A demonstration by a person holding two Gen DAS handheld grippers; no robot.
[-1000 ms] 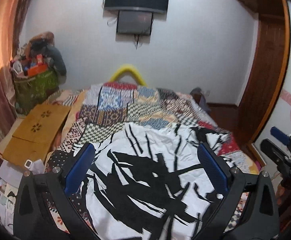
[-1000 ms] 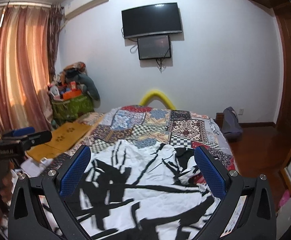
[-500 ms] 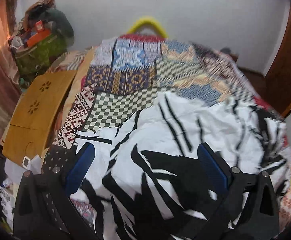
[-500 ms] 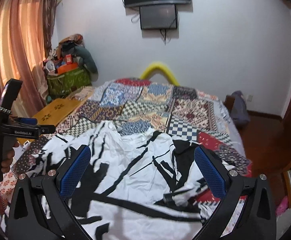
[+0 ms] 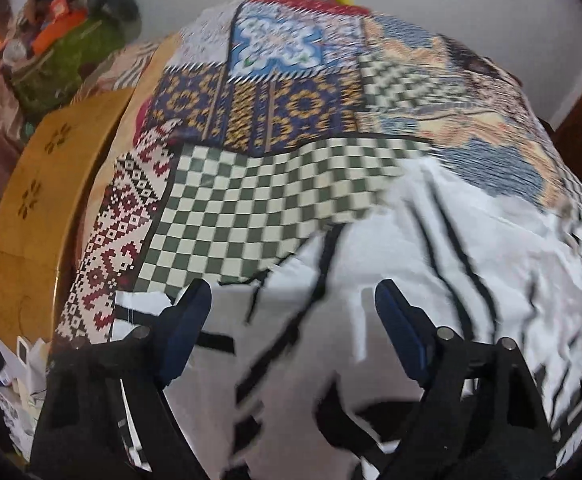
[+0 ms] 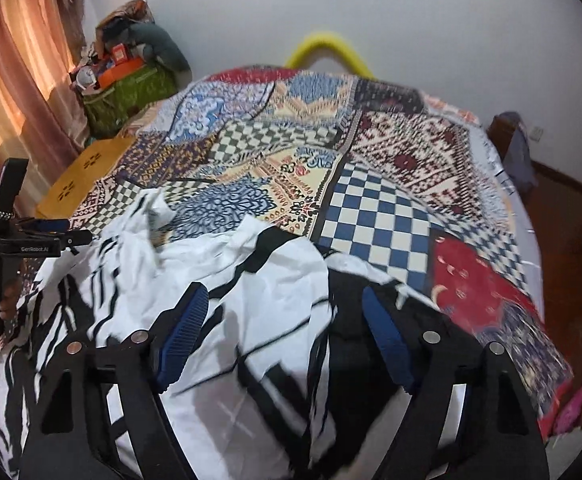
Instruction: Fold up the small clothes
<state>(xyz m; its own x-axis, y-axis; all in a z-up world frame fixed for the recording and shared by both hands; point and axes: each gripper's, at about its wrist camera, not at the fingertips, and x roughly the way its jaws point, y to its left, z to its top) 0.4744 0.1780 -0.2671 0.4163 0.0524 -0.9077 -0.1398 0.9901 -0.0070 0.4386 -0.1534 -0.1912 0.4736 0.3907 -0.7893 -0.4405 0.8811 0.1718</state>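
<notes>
A white garment with black streaks (image 5: 431, 248) lies spread and rumpled on the near half of a bed; it also shows in the right wrist view (image 6: 251, 300). My left gripper (image 5: 293, 300) is open and hovers low over the garment's left part, near its upper edge. My right gripper (image 6: 285, 308) is open and hovers low over the garment's right part, above a black patch (image 6: 347, 308). Neither holds cloth. The left gripper's body (image 6: 19, 244) shows at the left edge of the right wrist view.
The bed carries a patchwork cover (image 5: 275, 200) (image 6: 391, 168). A yellow wooden board (image 5: 39, 184) lies along its left side. A green bag full of things (image 6: 127, 88) and curtains (image 6: 15, 80) stand at the far left. A yellow curved tube (image 6: 331, 48) sits at the bed's far end.
Both grippers have tilted down and moved closer to the garment. Their jaws have narrowed somewhat but stay open. The wall and screens have left the views.
</notes>
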